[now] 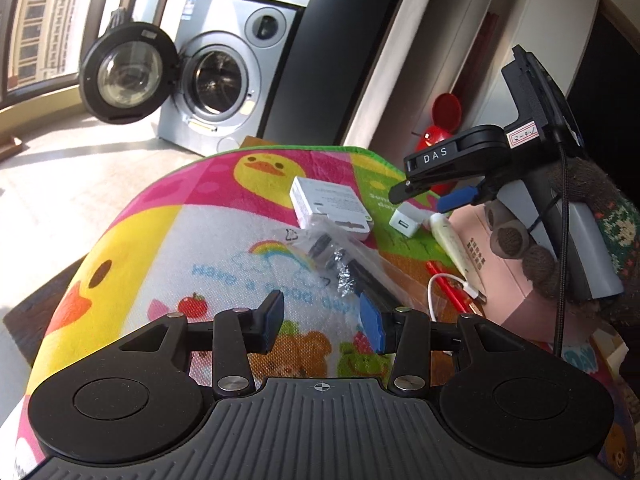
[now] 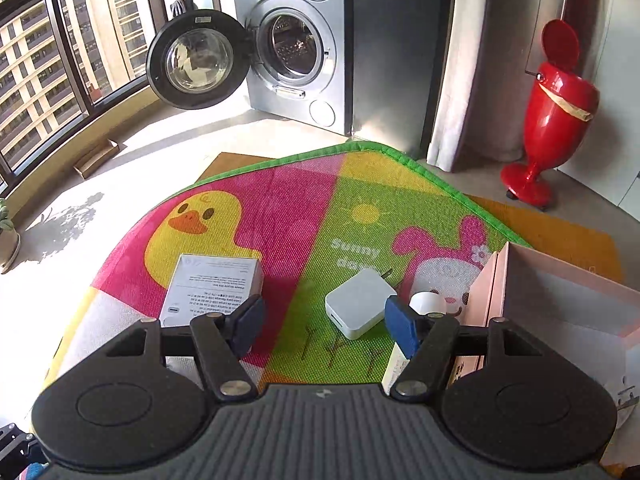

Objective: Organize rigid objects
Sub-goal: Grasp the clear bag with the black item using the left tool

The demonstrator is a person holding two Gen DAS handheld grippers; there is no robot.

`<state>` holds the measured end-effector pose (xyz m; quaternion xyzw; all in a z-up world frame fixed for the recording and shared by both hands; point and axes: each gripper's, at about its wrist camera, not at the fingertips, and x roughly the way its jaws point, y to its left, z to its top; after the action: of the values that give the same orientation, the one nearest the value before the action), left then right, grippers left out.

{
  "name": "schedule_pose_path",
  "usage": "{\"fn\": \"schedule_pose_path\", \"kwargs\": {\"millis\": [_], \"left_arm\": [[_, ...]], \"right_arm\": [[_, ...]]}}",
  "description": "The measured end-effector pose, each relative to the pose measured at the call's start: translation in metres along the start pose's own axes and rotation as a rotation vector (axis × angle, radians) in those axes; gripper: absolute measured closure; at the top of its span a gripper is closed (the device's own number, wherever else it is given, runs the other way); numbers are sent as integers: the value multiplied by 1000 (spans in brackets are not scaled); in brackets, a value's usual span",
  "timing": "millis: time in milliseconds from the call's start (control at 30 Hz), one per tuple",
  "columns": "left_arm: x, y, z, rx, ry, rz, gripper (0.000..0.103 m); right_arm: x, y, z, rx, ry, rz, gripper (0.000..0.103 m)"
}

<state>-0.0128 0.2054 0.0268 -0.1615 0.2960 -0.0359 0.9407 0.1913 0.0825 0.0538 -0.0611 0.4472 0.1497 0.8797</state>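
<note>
My right gripper (image 2: pixel 324 326) stands wide open and holds nothing; it hangs just above the play mat (image 2: pixel 304 200), lined up with the white charger (image 2: pixel 358 308), which lies flat on the green panel between my jaws; my left gripper (image 1: pixel 322 320) is likewise open and empty, poised over a clear plastic bag (image 1: pixel 340 256) of small dark parts. I judge the charger light, hard and smooth-sided, so liable to slip; the surest hold is across its two flat side faces, low on the body, clear of the prongs at its far edge. A white tube (image 2: pixel 427 303) lies just beside the charger on the right, touching or nearly touching my blue finger pad (image 2: pixel 402 330); it could be nudged as the jaws shut. A flat white box (image 2: pixel 212 292) sits to the left, near my other finger; the pink box (image 2: pixel 560 292) stands open at the right and looks the likely destination, its near wall standing in the path. In the left view a white cable (image 1: pixel 444 288) and red sticks (image 1: pixel 444 284) crowd the pink box's foot; a washing machine (image 2: pixel 296 40) and red bin (image 2: pixel 556 112) stand well apart.
</note>
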Motion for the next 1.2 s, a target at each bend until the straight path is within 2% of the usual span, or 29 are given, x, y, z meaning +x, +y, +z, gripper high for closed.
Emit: {"fn": "schedule_pose_path", "kwargs": {"millis": [133, 167, 200, 267, 400, 533, 700, 767, 867, 1000, 1100, 1200], "left_arm": [[2, 3, -4, -28, 16, -33, 57], [3, 3, -5, -30, 20, -35, 57], [4, 3, -5, -32, 24, -36, 57], [5, 5, -7, -40, 30, -37, 57], [7, 8, -8, -69, 34, -24, 57], [9, 7, -5, -93, 29, -11, 57], [9, 5, -2, -126, 23, -4, 57], [10, 1, -1, -118, 28, -8, 57], [13, -14, -4, -55, 58, -28, 57], [18, -34, -16, 75, 96, -1, 57], [17, -42, -22, 141, 87, 23, 57], [14, -45, -26, 182, 92, 29, 57]], "right_arm": [[24, 7, 1, -69, 17, -93, 36], [27, 7, 0, -68, 32, -102, 39], [30, 8, -1, -69, 53, -106, 50], [28, 11, -4, -90, 57, -99, 53], [13, 20, -24, -136, 55, -30, 54], [-17, 44, -67, -298, 11, 59, 54], [-53, 60, -115, -427, -22, 160, 53], [-68, 60, -134, -454, -34, 203, 53], [-86, 58, -158, -488, -56, 238, 53], [-108, 49, -183, -502, -103, 204, 51], [-120, 37, -202, -493, -174, 110, 37], [-124, 21, -216, -472, -204, 17, 34]]}}
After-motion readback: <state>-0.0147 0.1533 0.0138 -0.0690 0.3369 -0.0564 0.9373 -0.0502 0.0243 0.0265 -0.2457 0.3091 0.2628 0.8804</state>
